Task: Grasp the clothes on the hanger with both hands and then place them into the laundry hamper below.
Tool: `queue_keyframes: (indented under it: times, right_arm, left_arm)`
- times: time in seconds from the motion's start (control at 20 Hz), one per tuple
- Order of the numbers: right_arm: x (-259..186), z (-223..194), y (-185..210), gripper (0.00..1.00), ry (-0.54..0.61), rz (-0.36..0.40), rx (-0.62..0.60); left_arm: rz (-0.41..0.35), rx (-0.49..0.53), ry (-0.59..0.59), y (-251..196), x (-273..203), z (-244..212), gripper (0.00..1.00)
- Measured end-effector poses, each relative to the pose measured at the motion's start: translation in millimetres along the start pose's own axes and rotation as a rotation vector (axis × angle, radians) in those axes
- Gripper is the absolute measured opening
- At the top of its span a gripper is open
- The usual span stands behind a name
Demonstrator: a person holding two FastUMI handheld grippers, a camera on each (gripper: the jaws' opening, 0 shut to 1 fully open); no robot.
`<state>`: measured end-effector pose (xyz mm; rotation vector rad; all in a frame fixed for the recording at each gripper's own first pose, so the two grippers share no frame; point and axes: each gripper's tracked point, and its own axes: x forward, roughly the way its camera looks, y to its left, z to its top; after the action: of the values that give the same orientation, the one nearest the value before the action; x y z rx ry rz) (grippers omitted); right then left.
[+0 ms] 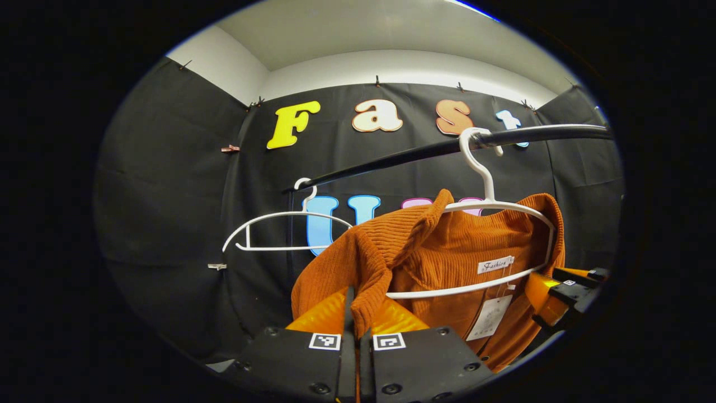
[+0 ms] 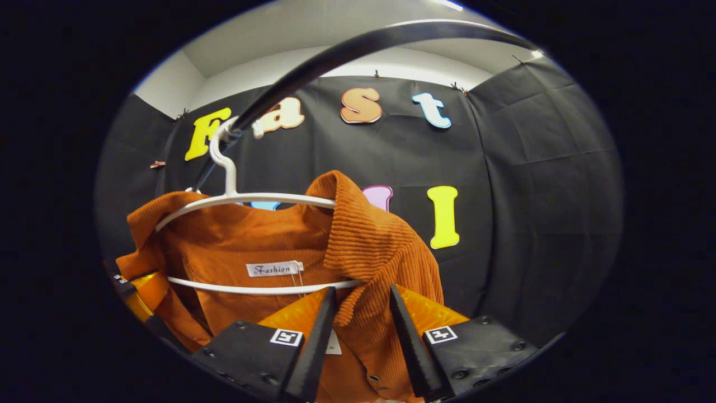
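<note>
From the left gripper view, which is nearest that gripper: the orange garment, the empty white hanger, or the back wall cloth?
1. Orange garment: pinched between the left gripper fingers.
2. Empty white hanger: farther along the rail, to the left.
3. Wall cloth: behind everything.

Garment (image 1: pixel 447 252) on hanger (image 1: pixel 486 190) — hanger on rail (image 1: pixel 425 151).

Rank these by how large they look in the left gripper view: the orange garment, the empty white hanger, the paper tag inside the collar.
1. Orange garment, largest, though it hangs nearest the camera.
2. Empty white hanger, farther back along the rail, so its apparent size understates it.
3. Paper tag, clearly smallest.
</note>
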<state>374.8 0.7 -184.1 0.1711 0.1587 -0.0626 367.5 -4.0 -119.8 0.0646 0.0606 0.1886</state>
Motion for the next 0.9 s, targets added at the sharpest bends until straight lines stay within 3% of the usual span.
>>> queue_keyframes:
  times: [0.05, 0.1, 0.15, 0.25, 0.35, 0.4, 0.55, 0.75, 0.9]
  right_arm:
    - [1.6, -2.8, -4.3, 0.53, 0.012, -0.019, 0.023]
    - [2.7, -7.0, -8.5, 0.53, 0.026, -0.037, 0.031]
    - [4.1, -15.0, -11.0, 0.29, 0.043, -0.048, 0.024]
    - [-5.0, -12.3, -15.7, 0.11, 0.047, -0.043, 0.016]
    - [-11.5, -5.0, -14.9, 0.13, 0.027, -0.015, -0.007]
    - [-9.2, -4.1, -11.1, 0.05, 0.026, 0.004, -0.004]
    - [-14.6, -3.7, -4.3, 0.05, 0.032, 0.063, 0.03]
    - [-31.8, -0.4, 10.8, 0.05, 0.063, 0.204, 0.196]
    - [-31.3, -10.8, 3.8, 0.05, 0.118, 0.228, 0.27]
  left_arm:
    - [-0.01, 0.0, 0.002, 0.5, 0.9, -1.5, 0.05]
    - [-0.021, -0.001, 0.006, -0.6, 1.6, -2.3, 0.05]
    - [-0.038, 0.002, 0.014, -3.2, 2.8, -5.6, 0.07]
    - [-0.068, 0.015, 0.023, -5.2, 3.2, -8.6, 0.07]
    - [-0.106, 0.004, 0.035, -8.7, 2.6, -10.8, 0.07]
    - [-0.118, -0.012, 0.036, -9.1, 1.9, -8.9, 0.05]
    - [-0.15, -0.028, 0.049, -10.6, 1.7, -11.1, 0.06]
    - [-0.196, 0.036, 0.054, -8.5, -3.3, -7.9, 0.03]
    - [-0.197, 0.032, 0.06, -4.5, -4.3, -4.5, 0.03]
